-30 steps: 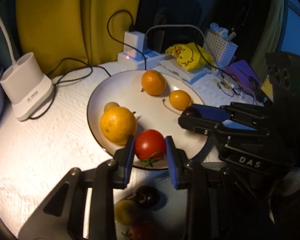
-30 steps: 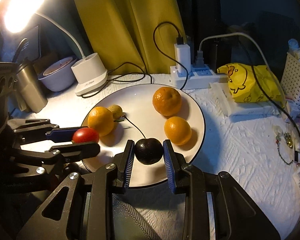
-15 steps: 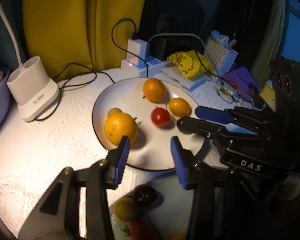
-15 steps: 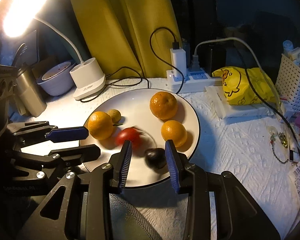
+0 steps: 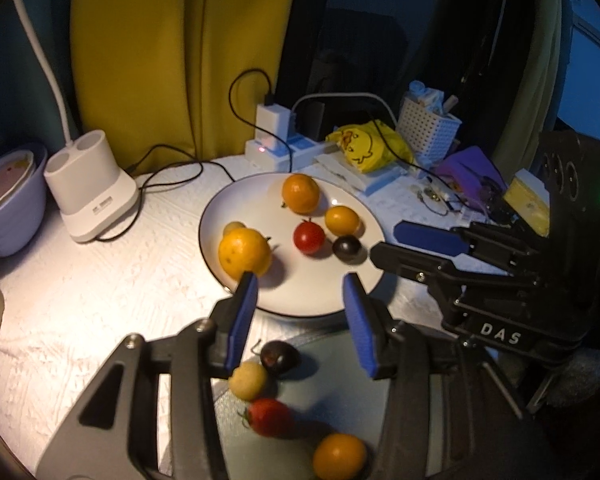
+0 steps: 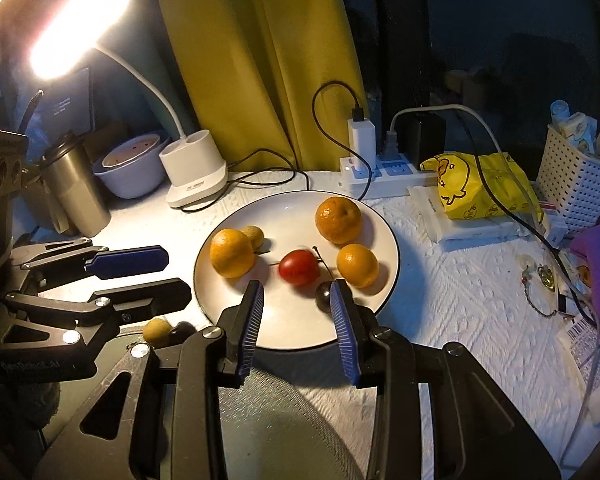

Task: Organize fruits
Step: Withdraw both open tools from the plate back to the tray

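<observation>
A white plate (image 5: 296, 300) (image 6: 292, 332) holds a large orange (image 5: 244, 252) (image 6: 232, 253), a second orange (image 5: 300, 193) (image 6: 338, 214), a small orange (image 5: 342, 220) (image 6: 357, 265), a red tomato (image 5: 309, 237) (image 6: 299, 267), a dark plum (image 5: 347, 248) (image 6: 322, 297) and a small yellowish fruit (image 5: 234, 226) (image 6: 254, 236). My left gripper (image 5: 300, 312) is open and empty above the plate's near rim. My right gripper (image 6: 296, 320) is open and empty, its right finger beside the plum. A grey dish (image 5: 340, 380) below the left gripper holds a dark fruit (image 5: 278, 356), a yellow one (image 5: 247, 379), a red one (image 5: 270, 416) and an orange one (image 5: 339, 456).
A white lamp base (image 5: 90, 192) (image 6: 194, 172) and a lilac bowl (image 5: 8, 204) (image 6: 130, 168) stand at the left, with a steel tumbler (image 6: 76, 192). A power strip with cables (image 5: 276, 148) (image 6: 376, 176), a yellow bag (image 5: 368, 148) (image 6: 480, 184) and a white basket (image 5: 428, 128) (image 6: 576, 184) lie behind the plate.
Both grippers opened and pulled back. The tomato left the left gripper and the plum left the right gripper; both rolled onto the plate's middle near the small orange.
</observation>
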Demonstrator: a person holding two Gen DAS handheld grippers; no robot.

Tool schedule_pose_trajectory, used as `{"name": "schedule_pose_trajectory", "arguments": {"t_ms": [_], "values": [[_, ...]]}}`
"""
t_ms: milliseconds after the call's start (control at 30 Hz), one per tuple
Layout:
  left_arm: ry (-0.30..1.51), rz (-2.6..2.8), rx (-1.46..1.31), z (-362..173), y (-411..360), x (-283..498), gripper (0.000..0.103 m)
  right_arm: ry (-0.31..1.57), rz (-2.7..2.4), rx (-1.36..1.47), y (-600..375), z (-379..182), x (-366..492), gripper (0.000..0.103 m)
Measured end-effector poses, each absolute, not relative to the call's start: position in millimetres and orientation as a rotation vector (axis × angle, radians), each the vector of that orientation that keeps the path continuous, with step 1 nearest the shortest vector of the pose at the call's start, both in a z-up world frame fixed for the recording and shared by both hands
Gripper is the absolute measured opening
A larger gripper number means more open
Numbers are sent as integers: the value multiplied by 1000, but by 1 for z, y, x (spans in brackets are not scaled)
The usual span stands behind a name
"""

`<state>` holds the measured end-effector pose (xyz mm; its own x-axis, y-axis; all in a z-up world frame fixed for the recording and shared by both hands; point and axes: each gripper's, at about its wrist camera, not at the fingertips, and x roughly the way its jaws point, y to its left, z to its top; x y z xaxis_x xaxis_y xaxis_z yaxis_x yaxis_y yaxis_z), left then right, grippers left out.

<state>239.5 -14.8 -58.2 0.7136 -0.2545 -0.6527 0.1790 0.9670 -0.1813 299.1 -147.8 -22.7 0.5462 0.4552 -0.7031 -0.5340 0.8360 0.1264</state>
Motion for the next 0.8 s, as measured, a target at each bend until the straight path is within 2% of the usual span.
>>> {"name": "schedule_pose_trajectory", "arguments": {"t_ms": [800], "values": [[709,-215,-143,-59,-2,174,54,828,622,-143,-140,-20,237,37]]}}
